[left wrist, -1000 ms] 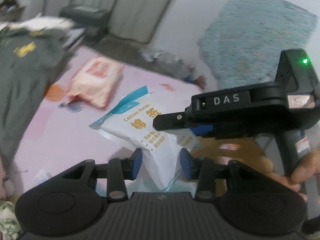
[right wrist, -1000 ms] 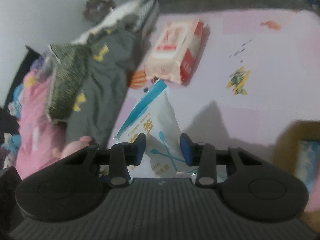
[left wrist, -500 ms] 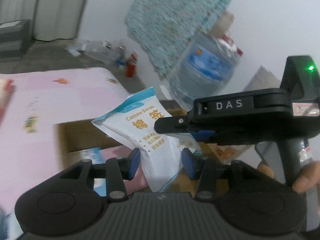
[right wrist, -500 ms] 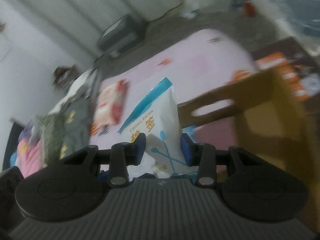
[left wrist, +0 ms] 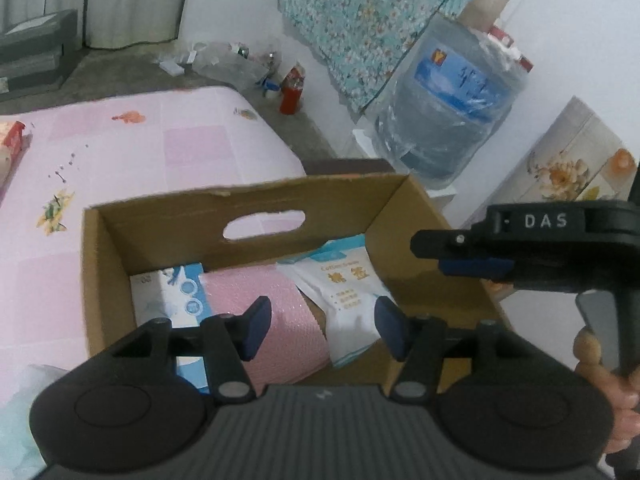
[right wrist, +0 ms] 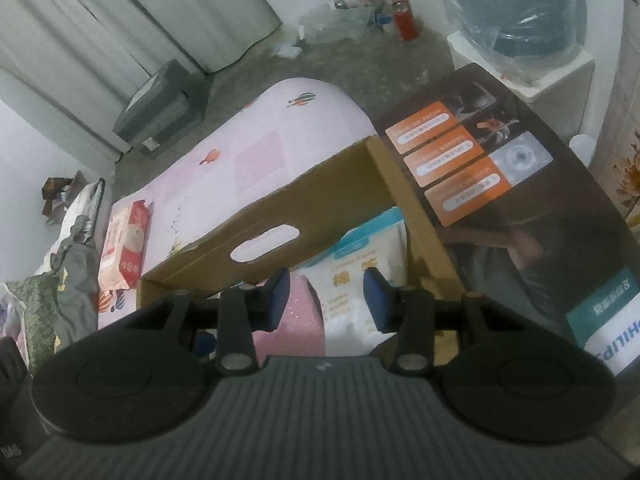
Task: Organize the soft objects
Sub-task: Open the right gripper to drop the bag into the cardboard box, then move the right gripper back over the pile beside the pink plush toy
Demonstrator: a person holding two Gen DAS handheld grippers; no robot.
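A white cotton-swab pack (left wrist: 347, 288) lies inside the open cardboard box (left wrist: 256, 204), at its right side, next to a pink bubble-wrap sheet (left wrist: 276, 320) and a blue-white pack (left wrist: 168, 296). My left gripper (left wrist: 320, 328) is open and empty above the box. My right gripper (right wrist: 325, 296) is open and empty just above the same pack (right wrist: 352, 280) in the box (right wrist: 256, 220); its body shows at the right of the left wrist view (left wrist: 532, 248).
The box stands on a pink mat (left wrist: 120, 152). A red-white tissue pack (right wrist: 126, 240) and piled clothes (right wrist: 68, 280) lie at the mat's far left. A water jug (left wrist: 452, 108), a red bottle (left wrist: 291, 94) and a dark printed carton (right wrist: 520, 216) stand to the right.
Both grippers carried the cotton-swab pack from the mat over to the box, then opened. The pack now lies in the box.
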